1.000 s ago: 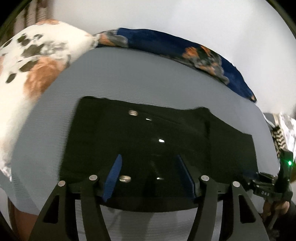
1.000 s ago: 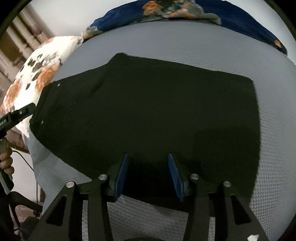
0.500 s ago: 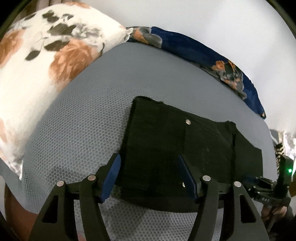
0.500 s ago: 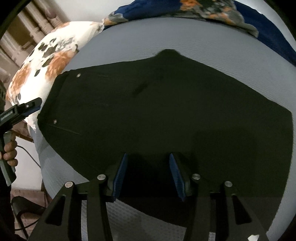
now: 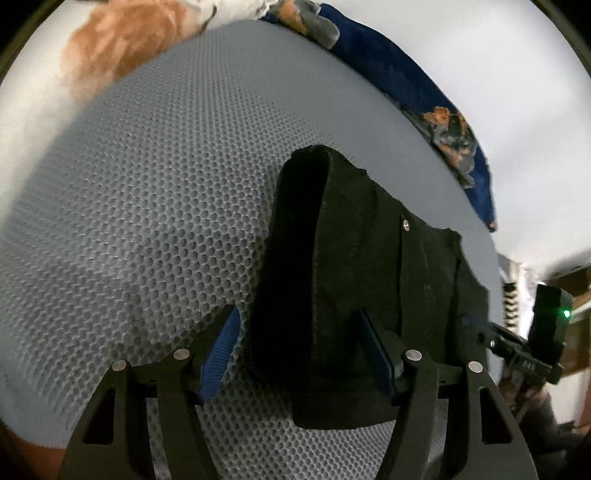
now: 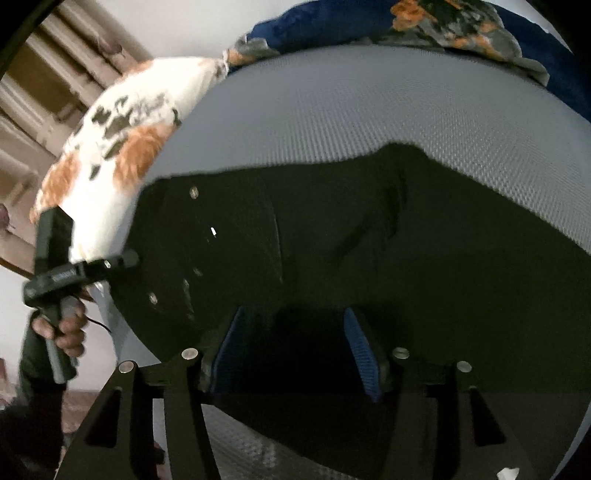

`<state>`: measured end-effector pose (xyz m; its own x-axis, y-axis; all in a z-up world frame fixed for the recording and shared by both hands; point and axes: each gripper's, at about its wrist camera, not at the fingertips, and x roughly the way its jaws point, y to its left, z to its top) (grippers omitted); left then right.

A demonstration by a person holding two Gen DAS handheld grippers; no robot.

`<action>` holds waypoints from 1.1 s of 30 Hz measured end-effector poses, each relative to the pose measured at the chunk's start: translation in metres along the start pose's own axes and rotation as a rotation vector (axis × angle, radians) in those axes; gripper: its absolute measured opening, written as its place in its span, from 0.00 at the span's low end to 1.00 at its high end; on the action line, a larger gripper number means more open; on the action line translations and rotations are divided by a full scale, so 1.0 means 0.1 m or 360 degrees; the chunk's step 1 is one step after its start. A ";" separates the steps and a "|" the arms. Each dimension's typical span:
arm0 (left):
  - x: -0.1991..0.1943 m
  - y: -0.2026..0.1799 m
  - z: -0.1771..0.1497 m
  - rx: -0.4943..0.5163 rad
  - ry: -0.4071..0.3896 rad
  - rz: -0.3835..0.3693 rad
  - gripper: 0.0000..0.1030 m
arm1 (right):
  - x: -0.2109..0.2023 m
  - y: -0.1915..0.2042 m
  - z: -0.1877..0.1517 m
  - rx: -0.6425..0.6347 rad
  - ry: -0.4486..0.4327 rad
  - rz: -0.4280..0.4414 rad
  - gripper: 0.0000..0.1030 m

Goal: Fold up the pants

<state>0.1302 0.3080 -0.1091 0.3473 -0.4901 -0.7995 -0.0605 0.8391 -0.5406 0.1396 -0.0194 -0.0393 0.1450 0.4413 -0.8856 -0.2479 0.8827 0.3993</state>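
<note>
Black pants (image 5: pixel 369 258) lie flat on a grey mesh mattress (image 5: pixel 147 221). My left gripper (image 5: pixel 298 314) hangs low over the waist end. A raised fold of the waistband lies between its pads, and the left pad stands off the cloth. The jaws of my right gripper (image 6: pixel 294 314) are opening over the near edge of the pants (image 6: pixel 369 258), and the pads are not pressing on the cloth. Each gripper also shows in the other's view: the right gripper (image 5: pixel 476 328) at the pants' far side, the left gripper (image 6: pixel 125 260) at the waist, held by a hand (image 6: pixel 66 332).
A white pillow (image 6: pixel 122 147) with orange and dark flowers lies at the mattress's left end. A blue floral blanket (image 6: pixel 443 22) runs along the far side by the white wall. The mattress (image 6: pixel 369 110) beyond the pants is bare mesh.
My left gripper has swung toward the waist end and dropped closer, so the waistband now fills the space between its pads. My right gripper's jaws have widened while it slid along the near edge.
</note>
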 end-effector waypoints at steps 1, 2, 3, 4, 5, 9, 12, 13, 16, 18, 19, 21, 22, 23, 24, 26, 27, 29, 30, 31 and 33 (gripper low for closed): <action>0.00 0.02 0.01 -0.0001 0.0006 -0.0029 0.64 | -0.02 0.01 0.03 0.0006 -0.0014 -0.0006 0.56; 0.00 0.04 0.03 -0.0004 0.0025 -0.0062 0.64 | -0.07 0.01 0.07 0.0015 -0.0037 -0.0019 0.56; 0.01 0.07 0.06 -0.0005 0.0058 -0.0116 0.64 | -0.10 0.01 0.10 0.0023 -0.0053 -0.0022 0.56; 0.03 0.09 0.08 0.0000 0.0092 -0.0176 0.64 | -0.13 0.00 0.12 0.0030 -0.0067 -0.0025 0.56; 0.05 0.11 0.11 0.0008 0.0127 -0.0217 0.64 | -0.16 0.00 0.15 0.0041 -0.0084 -0.0033 0.56; 0.12 0.21 0.25 0.0023 0.0274 -0.0401 0.64 | -0.24 -0.04 0.21 0.0105 -0.0130 -0.0063 0.57; 0.20 0.34 0.36 -0.0073 0.0333 -0.0566 0.64 | -0.27 -0.08 0.21 0.0148 -0.0145 -0.0079 0.57; 0.22 0.36 0.38 -0.0082 0.0341 -0.0611 0.64 | -0.26 -0.09 0.21 0.0154 -0.0146 -0.0082 0.57; 0.30 0.29 0.43 -0.0061 0.0359 -0.0658 0.64 | -0.22 -0.07 0.20 0.0171 -0.0138 -0.0085 0.57; 0.35 0.19 0.44 -0.0022 0.0360 -0.0663 0.64 | -0.19 -0.07 0.20 0.0176 -0.0134 -0.0078 0.57; 0.37 0.13 0.44 -0.0001 0.0348 -0.0665 0.64 | -0.18 -0.06 0.20 0.0172 -0.0133 -0.0073 0.57; 0.40 0.03 0.42 0.0031 0.0309 -0.0637 0.64 | -0.18 -0.04 0.20 0.0161 -0.0138 -0.0074 0.57; 0.41 -0.01 0.41 0.0029 0.0275 -0.0618 0.62 | -0.19 -0.03 0.21 0.0155 -0.0146 -0.0074 0.57; 0.42 -0.01 0.40 0.0025 0.0250 -0.0595 0.61 | -0.21 -0.02 0.20 0.0149 -0.0155 -0.0075 0.57; 0.41 -0.03 0.38 0.0015 0.0223 -0.0560 0.56 | -0.23 -0.02 0.20 0.0139 -0.0167 -0.0083 0.57; 0.40 -0.04 0.35 -0.0020 0.0183 -0.0450 0.42 | -0.28 -0.03 0.20 0.0127 -0.0192 -0.0101 0.62; 0.39 -0.04 0.33 -0.0032 0.0170 -0.0387 0.35 | -0.31 -0.04 0.19 0.0126 -0.0212 -0.0107 0.65; 0.37 -0.07 0.30 -0.0052 0.0150 -0.0323 0.33 | -0.38 -0.10 0.17 0.0148 -0.0251 -0.0130 0.66; 0.34 -0.13 0.29 -0.0058 0.0134 -0.0273 0.32 | -0.41 -0.13 0.16 0.0160 -0.0266 -0.0143 0.66; 0.32 -0.17 0.29 -0.0048 0.0119 -0.0244 0.30 | -0.43 -0.17 0.15 0.0168 -0.0275 -0.0150 0.66; 0.25 -0.29 0.28 -0.0041 0.0084 -0.0201 0.27 | -0.49 -0.24 0.10 0.0190 -0.0292 -0.0178 0.66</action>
<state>0.1665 0.2785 -0.1061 0.3038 -0.6037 -0.7371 -0.0435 0.7640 -0.6437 0.1484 -0.0607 -0.0031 0.3397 0.3519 -0.8722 -0.1074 0.9358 0.3358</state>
